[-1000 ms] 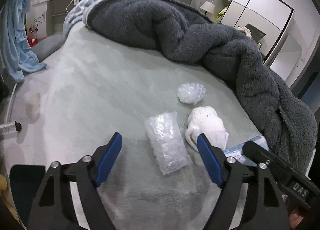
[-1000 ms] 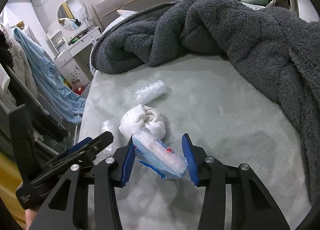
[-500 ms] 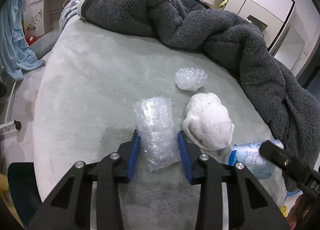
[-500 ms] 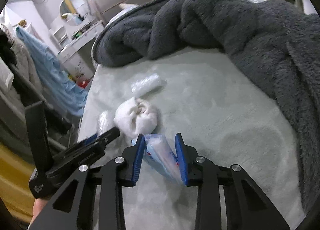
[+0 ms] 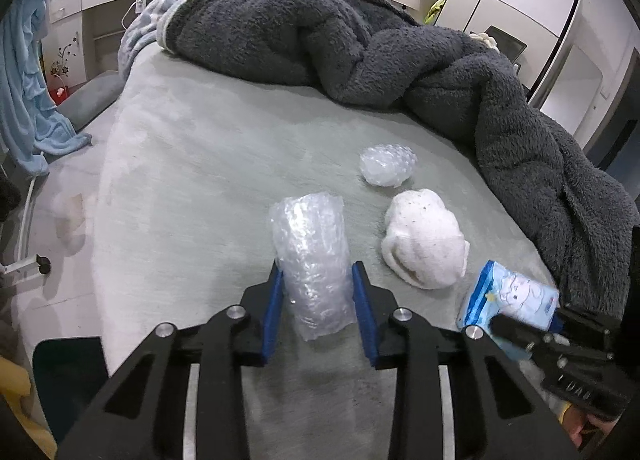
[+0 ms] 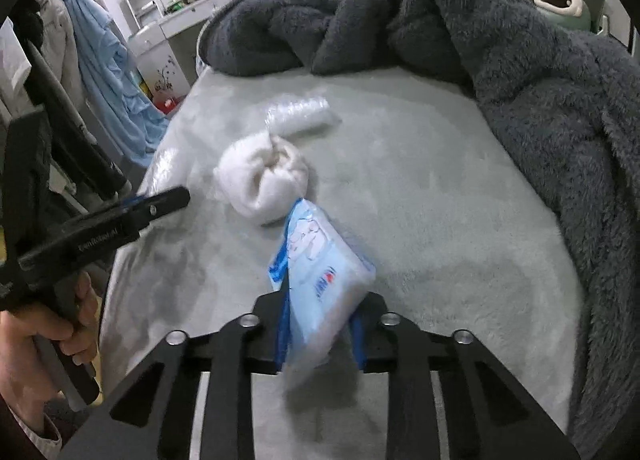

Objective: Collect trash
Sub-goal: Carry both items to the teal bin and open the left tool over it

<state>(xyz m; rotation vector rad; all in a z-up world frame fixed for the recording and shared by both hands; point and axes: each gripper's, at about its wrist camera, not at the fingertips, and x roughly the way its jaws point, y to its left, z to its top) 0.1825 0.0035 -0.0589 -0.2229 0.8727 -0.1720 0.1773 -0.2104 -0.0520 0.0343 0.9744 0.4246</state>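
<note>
my left gripper (image 5: 318, 310) had just been closing, and its blue pads sat against both sides of the bubble-wrap roll (image 5: 310, 256), gripping it near its close end. the roll lay on the grey bed cover (image 5: 192, 179), just left of the white sock bundle (image 5: 424, 244). my right gripper (image 6: 320, 324) had also just been closing and pinched the blue tissue pack (image 6: 320, 260) by its near end, the pack tilted up and off the cover, just in front of the sock bundle and to its right.

i judged the roll to be very light and springy: it would squash under the pads before it gave any firm hold, and the film looked slippery, so a grip across the middle of its length seemed safer than at the end, where it might slide out. the tissue pack looked soft and light too, with glossy wrapping; held by one end it could droop or swing.

a crumpled bubble-wrap ball (image 5: 386, 163) lay beyond the sock bundle, towards the dark fleece blanket (image 5: 360, 47). it looked airy, best taken across its widest part.
</note>
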